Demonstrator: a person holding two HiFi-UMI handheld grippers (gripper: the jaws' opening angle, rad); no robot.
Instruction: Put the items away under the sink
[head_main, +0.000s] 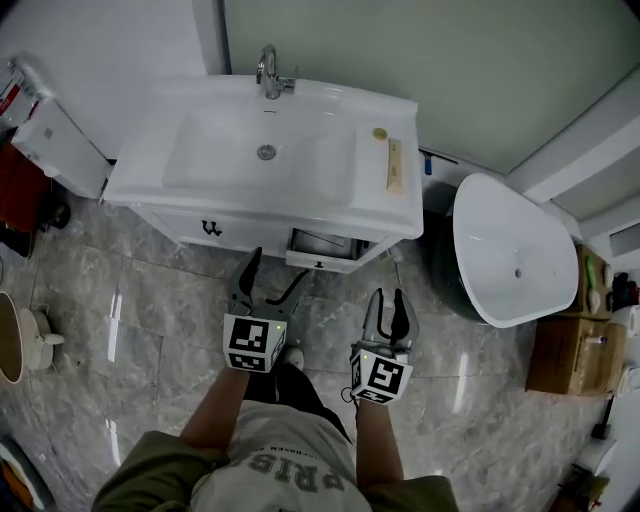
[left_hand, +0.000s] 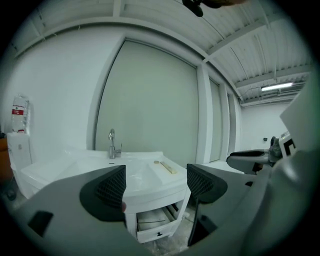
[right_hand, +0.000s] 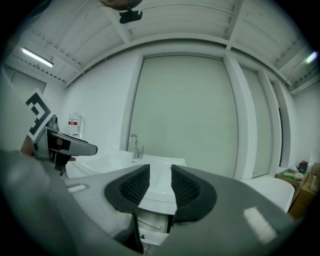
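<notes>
The left gripper (head_main: 277, 270) points at the vanity with its jaws spread wide and nothing between them. Through the gap, its own view shows the white sink (head_main: 150, 185) straight ahead, with the faucet (head_main: 270, 72) beyond it and a little to the left. Below the basin, ahead of this gripper and slightly to its right, a drawer (head_main: 322, 250) stands pulled out, pale inside. The right gripper (head_main: 388, 298) is near the left one but apart from it, also pointing at the vanity. Its jaws stand only a narrow gap apart and hold nothing; the sink's front edge and the open drawer show in the slot between the pads. Ahead of the right gripper, on the sink's right ledge, lie a small round tan item (head_main: 379, 133) and, just nearer, a long flat pale stick (head_main: 394, 165), both well apart from either gripper. Off to the right gripper's right stands a white tub (head_main: 510, 250), with a cardboard box (head_main: 565, 355) beyond it.
</notes>
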